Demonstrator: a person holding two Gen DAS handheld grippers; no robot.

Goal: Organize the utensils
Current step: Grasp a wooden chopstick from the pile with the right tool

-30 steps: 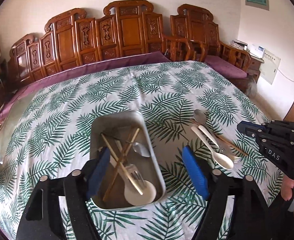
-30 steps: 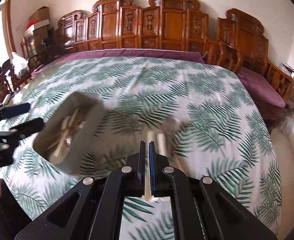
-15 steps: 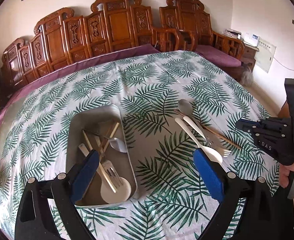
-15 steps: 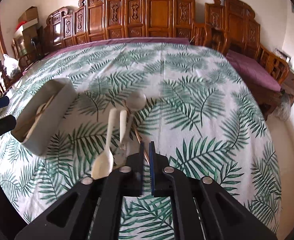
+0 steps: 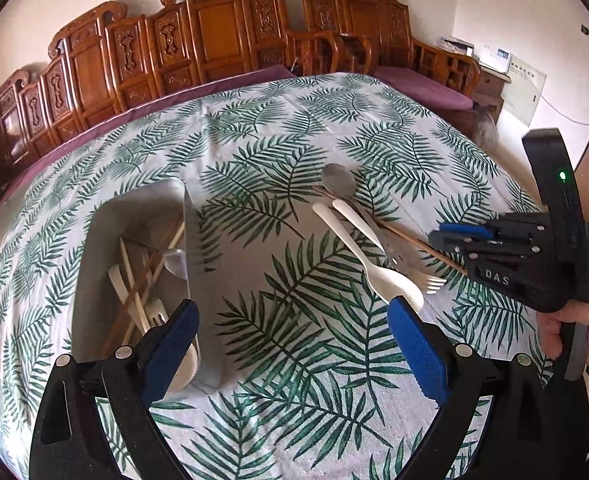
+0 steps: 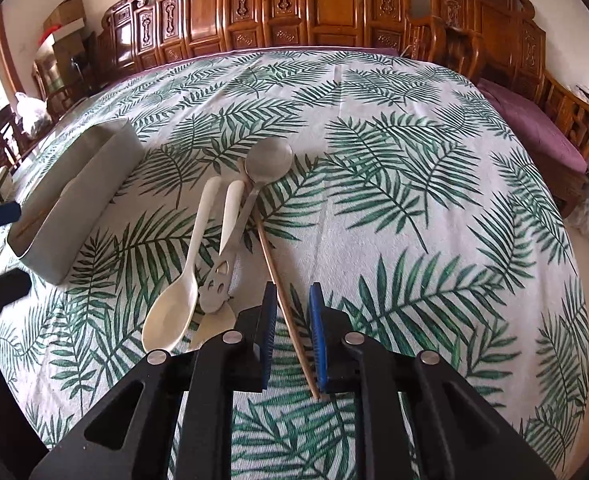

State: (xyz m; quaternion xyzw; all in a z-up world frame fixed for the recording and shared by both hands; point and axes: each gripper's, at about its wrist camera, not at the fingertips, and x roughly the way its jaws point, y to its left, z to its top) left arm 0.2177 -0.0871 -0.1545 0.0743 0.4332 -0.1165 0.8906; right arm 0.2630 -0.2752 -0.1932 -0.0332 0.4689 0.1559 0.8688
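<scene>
Right gripper [image 6: 292,316]: jaws parted narrowly, straddling a wooden chopstick [image 6: 282,280] lying on the tabletop [image 6: 414,184]; pad contact cannot be confirmed. Left gripper [image 5: 290,344]: jaws wide, holding nothing. Metal tray [image 5: 94,248] at 9 o'clock in the left wrist view, containing chopsticks, spoons and a fork. Loose utensils at 2 o'clock: cream spoon [image 5: 374,268], metal spoon [image 5: 340,182], a fork [image 5: 428,280], lying together and overlapping.
</scene>
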